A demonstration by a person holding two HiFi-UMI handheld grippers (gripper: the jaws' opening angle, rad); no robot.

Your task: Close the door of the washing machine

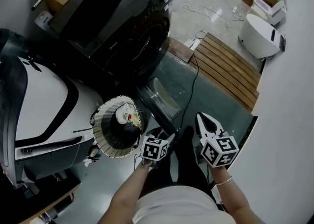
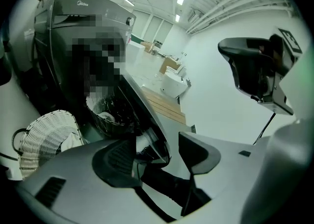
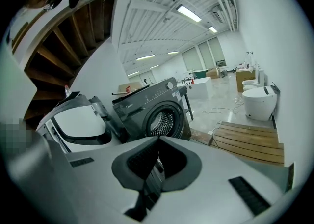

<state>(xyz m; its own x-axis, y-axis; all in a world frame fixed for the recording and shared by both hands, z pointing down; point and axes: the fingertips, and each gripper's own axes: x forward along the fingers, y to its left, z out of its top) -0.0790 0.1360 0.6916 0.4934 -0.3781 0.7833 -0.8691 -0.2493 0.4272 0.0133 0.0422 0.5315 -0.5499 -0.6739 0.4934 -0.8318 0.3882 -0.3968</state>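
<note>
The dark front-loading washing machine (image 1: pixel 127 26) stands at upper left, and its round glass door (image 1: pixel 164 98) is swung wide open toward me. In the right gripper view the open drum (image 3: pixel 164 120) shows, with the door (image 3: pixel 188 101) edge-on beside it. My left gripper (image 1: pixel 158 137) hangs just below the door's outer edge. In the left gripper view the door rim (image 2: pixel 142 115) runs down into the wide gap of my left gripper (image 2: pixel 157 156), which is open. My right gripper (image 1: pixel 205 120) is farther right, off the door. Its pads meet in the right gripper view, so my right gripper (image 3: pixel 157 161) is shut on nothing.
A wicker laundry basket (image 1: pixel 117 127) with clothes sits on the floor left of the door. A white machine (image 1: pixel 44 105) stands at the left. A wooden pallet (image 1: pixel 228 66) and white round fixtures (image 1: pixel 260 34) lie at the right. A black cable (image 1: pixel 192 85) crosses the floor.
</note>
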